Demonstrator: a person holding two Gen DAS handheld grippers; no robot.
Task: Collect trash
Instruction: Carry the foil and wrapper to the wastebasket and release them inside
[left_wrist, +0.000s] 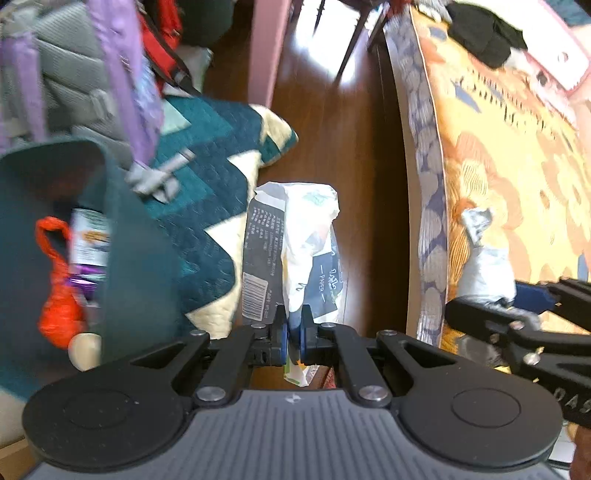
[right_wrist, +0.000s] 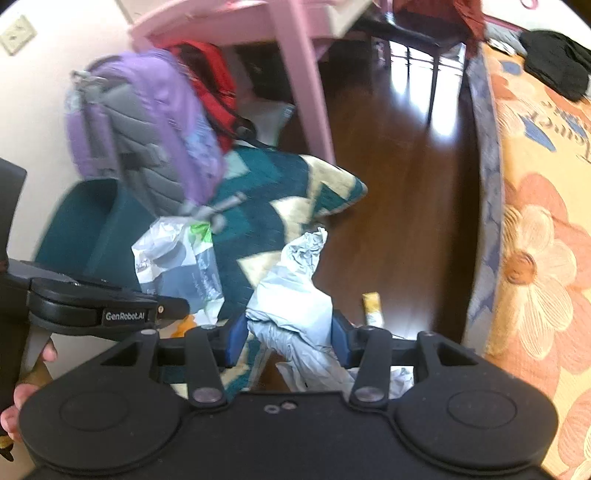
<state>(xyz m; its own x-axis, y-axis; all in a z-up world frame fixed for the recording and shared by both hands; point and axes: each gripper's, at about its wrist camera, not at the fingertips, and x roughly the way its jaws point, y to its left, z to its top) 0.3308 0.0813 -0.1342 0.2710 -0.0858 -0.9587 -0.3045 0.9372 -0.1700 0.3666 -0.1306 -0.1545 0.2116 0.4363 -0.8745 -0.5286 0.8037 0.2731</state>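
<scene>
My left gripper (left_wrist: 293, 325) is shut on the lower end of a white and dark tissue-paper wrapper (left_wrist: 295, 240), which hangs above the wood floor. Left of it stands a teal bin (left_wrist: 140, 277) holding an orange knotted bag (left_wrist: 59, 295) and other packaging. My right gripper (right_wrist: 290, 328) is shut on a crumpled grey-white plastic bag (right_wrist: 291, 288) between its blue pads. In the right wrist view the left gripper (right_wrist: 184, 306) shows at the left with the wrapper (right_wrist: 173, 254) in front of the bin (right_wrist: 85, 229). A yellow wrapper (right_wrist: 373, 306) lies on the floor.
A teal and cream quilt (left_wrist: 207, 206) lies on the floor beside the bin. A purple backpack (right_wrist: 147, 122) and a red bag (right_wrist: 207, 81) lean by a pink table leg (right_wrist: 306, 74). A bed with an orange floral cover (left_wrist: 517, 166) borders the right.
</scene>
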